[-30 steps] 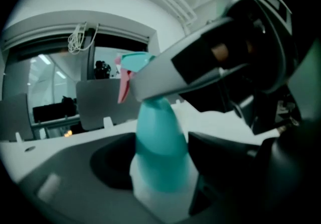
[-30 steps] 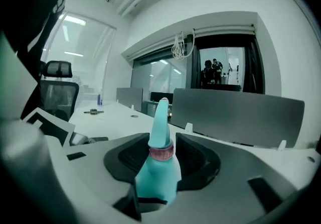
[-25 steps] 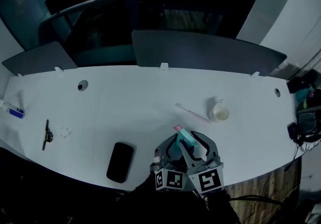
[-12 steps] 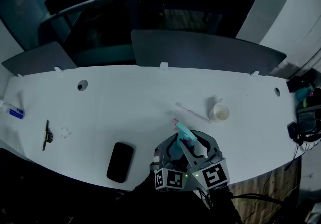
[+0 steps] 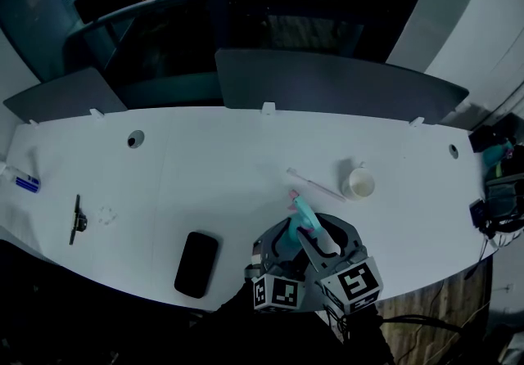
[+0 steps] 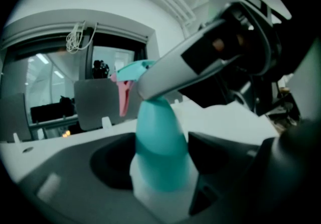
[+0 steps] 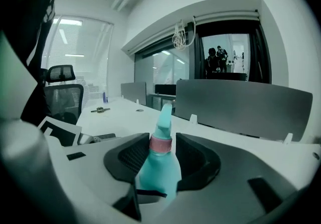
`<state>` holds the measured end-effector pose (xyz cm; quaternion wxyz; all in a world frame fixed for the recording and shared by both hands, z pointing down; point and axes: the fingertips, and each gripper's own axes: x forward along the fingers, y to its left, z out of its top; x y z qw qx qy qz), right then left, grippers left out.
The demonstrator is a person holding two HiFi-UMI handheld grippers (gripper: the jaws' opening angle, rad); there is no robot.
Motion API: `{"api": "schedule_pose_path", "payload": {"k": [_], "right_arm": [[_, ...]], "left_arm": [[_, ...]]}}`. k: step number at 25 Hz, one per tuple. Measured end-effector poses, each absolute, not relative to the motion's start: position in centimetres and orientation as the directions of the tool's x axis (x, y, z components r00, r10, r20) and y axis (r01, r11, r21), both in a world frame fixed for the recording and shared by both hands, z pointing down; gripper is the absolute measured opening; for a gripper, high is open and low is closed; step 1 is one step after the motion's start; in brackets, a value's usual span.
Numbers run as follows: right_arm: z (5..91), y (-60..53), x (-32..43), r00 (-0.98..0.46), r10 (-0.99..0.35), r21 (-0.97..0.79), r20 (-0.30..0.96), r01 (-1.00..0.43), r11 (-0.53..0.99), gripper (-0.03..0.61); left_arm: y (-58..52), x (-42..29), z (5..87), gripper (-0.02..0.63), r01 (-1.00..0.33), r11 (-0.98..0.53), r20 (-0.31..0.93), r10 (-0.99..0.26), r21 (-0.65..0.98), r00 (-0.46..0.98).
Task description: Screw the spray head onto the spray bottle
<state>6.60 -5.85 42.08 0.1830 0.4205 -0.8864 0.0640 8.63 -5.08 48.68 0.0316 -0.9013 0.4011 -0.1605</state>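
Note:
The teal spray bottle (image 6: 159, 160) stands up between my two grippers near the desk's front edge. My left gripper (image 5: 281, 245) is shut on its body. Above that grip, the spray head (image 5: 304, 212) with its pink trigger (image 6: 123, 96) sits on the neck. My right gripper (image 5: 322, 237) is shut on the spray head at its pink collar (image 7: 161, 144). One right finger (image 6: 200, 60) crosses the top of the bottle in the left gripper view. In the right gripper view the nozzle (image 7: 164, 116) pokes up past the jaws.
A white cup (image 5: 358, 183) and a thin tube (image 5: 313, 184) lie just beyond the grippers. A black phone (image 5: 196, 263) lies at front left, a black tool (image 5: 77, 220) and a small bottle (image 5: 20, 182) farther left. Grey divider panels (image 5: 336, 85) line the desk's far edge.
My right gripper has turned about the bottle's neck, its marker cube swinging right and up. The spray head's nozzle swung with it. The left gripper stayed still.

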Motion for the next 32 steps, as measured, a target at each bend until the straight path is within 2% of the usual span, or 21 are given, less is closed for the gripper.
{"api": "schedule_pose_path", "payload": {"k": [2, 4, 10, 15, 17, 22, 25, 28, 32], "right_arm": [[42.1, -5.8, 6.6, -0.592, -0.703, 0.009, 0.394, -0.762, 0.647, 0.143], [41.8, -5.9, 6.6, -0.592, -0.693, -0.008, 0.411, -0.763, 0.647, 0.17], [41.3, -6.9, 6.5, -0.589, -0.687, -0.059, 0.426, -0.776, 0.628, 0.172], [41.0, -6.8, 6.2, -0.608, -0.678, -0.069, 0.413, -0.763, 0.642, 0.138], [41.0, -6.7, 6.5, -0.614, -0.699, -0.073, 0.367, -0.767, 0.637, 0.137], [40.1, -6.0, 6.6, -0.603, -0.782, -0.005, 0.155, -0.792, 0.61, 0.135], [40.2, -5.5, 6.6, -0.594, -0.798, 0.025, 0.105, -0.8, 0.599, 0.135], [40.4, -5.8, 6.6, -0.601, -0.788, 0.02, 0.133, -0.793, 0.608, 0.135], [40.9, -6.2, 6.6, -0.624, -0.736, -0.036, 0.264, -0.769, 0.638, 0.135]], "left_arm": [[-5.1, 8.7, 48.7, 0.33, -0.713, -0.676, 0.265, -0.733, -0.186, 0.627], [-5.0, 8.6, 48.7, 0.33, -0.713, -0.676, 0.265, -0.734, -0.188, 0.626], [-5.1, 8.6, 48.7, 0.331, -0.715, -0.673, 0.265, -0.736, -0.189, 0.623], [-5.1, 8.7, 48.7, 0.331, -0.712, -0.675, 0.265, -0.735, -0.193, 0.624], [-5.1, 8.7, 48.7, 0.331, -0.71, -0.676, 0.263, -0.734, -0.196, 0.626], [-5.1, 8.7, 48.7, 0.331, -0.713, -0.677, 0.262, -0.733, -0.185, 0.628], [-5.1, 8.7, 48.7, 0.331, -0.714, -0.675, 0.261, -0.734, -0.187, 0.627], [-5.1, 8.6, 49.1, 0.331, -0.69, -0.702, 0.264, -0.709, -0.177, 0.654], [-4.7, 8.3, 49.6, 0.331, -0.533, -0.829, 0.299, -0.558, -0.168, 0.774]]}}
